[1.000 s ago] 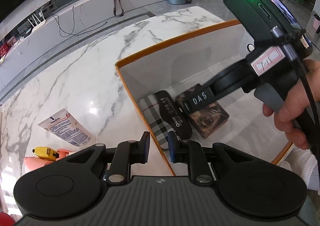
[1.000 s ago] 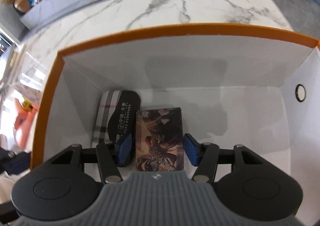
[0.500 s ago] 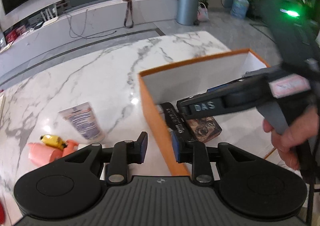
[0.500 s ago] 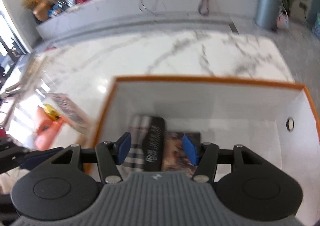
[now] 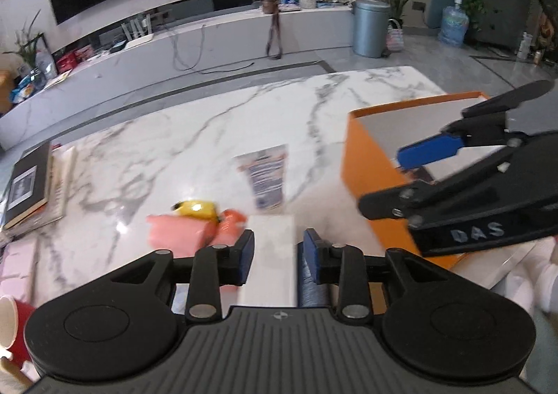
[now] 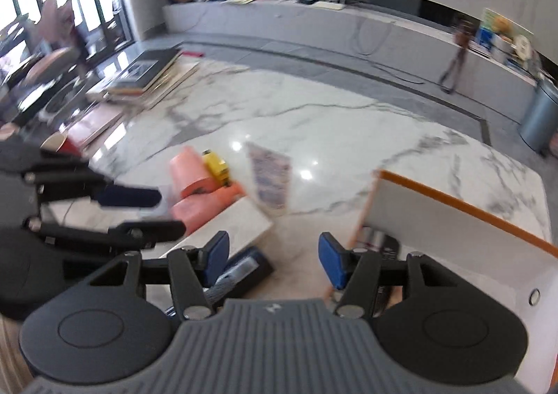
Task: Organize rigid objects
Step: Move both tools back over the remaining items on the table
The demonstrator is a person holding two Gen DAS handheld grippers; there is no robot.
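Note:
The orange-rimmed white box (image 6: 467,209) (image 5: 369,184) stands at the table's right, with a plaid case and a black case (image 6: 380,247) lying inside. My right gripper (image 6: 273,258) (image 5: 432,153) hovers open over bare marble just left of the box, holding nothing. My left gripper (image 5: 275,254) (image 6: 153,216) hangs above a flat white box (image 5: 272,251) (image 6: 237,223); its jaws are opening and grip nothing. A dark grey case (image 6: 244,268) lies beside the white box. Beyond lie a pink roll (image 5: 174,233), a yellow object (image 5: 195,209) and a printed tube (image 5: 265,177).
A stack of books (image 5: 28,181) (image 6: 150,76) sits at the table's far left edge. A red cup (image 5: 14,324) stands near the front left corner. Bare marble stretches behind the loose items. Both views are motion-blurred.
Both grippers have risen and swung left, away from the orange box toward the loose items. The left jaws went from shut to parted. The right jaws kept their width.

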